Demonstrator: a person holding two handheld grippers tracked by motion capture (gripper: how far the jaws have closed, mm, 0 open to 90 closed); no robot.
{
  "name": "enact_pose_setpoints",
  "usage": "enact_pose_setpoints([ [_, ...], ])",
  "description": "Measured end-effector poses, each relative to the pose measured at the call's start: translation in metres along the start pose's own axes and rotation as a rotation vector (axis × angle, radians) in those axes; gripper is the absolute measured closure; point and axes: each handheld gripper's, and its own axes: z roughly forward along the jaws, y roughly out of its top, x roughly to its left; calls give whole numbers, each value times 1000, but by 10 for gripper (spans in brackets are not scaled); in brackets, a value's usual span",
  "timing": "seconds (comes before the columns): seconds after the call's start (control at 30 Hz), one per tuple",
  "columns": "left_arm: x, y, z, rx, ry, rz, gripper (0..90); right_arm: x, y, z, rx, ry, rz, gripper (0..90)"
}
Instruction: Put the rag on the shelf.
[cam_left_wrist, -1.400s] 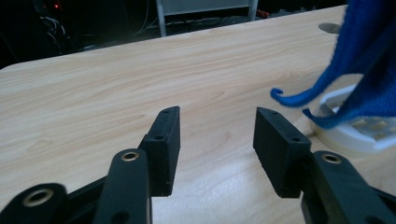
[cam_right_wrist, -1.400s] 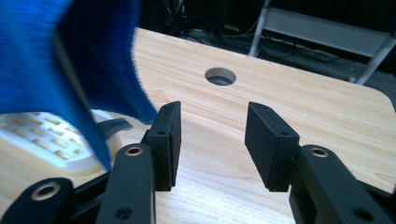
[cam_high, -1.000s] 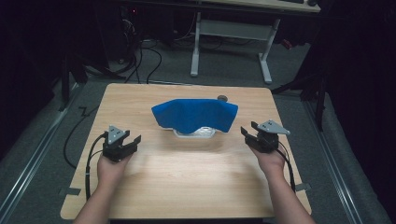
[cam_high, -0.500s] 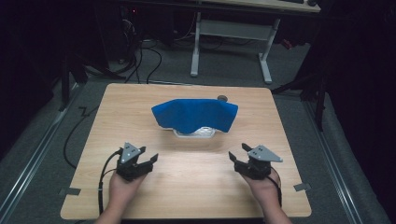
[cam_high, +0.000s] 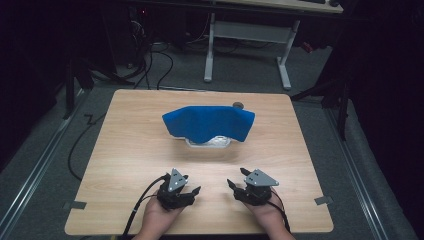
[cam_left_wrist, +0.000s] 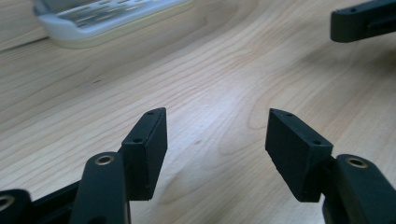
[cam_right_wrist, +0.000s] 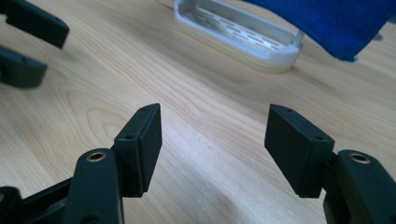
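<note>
Both the left gripper and the right gripper rest low over the near edge of the table, jaws spread wide with only bare wood between them; both have just been opening. The blue cloth lies draped over a white slotted tray, well ahead of both pairs of jaws. Judged, the cloth is set down and the hands stand clear; what the tray holds beneath the cloth cannot be told.

A pale wooden table bears a white slotted tray (blue cloth draped above).
</note>
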Motion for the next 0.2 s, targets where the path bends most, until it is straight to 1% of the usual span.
enact_pose_setpoints([
  [0.03, 2, 0, -1, 0, 0, -9, 395, -1, -1, 0, 4, 1, 5, 371],
  [0.1, 4, -1, -1, -2, 12, -12, 394, -1, -2, 0, 1, 7, 14, 372],
  [0.2, 5, -1, -2, -7, 15, -17, 391, -1, -1, 0, -7, 7, 22, 372],
])
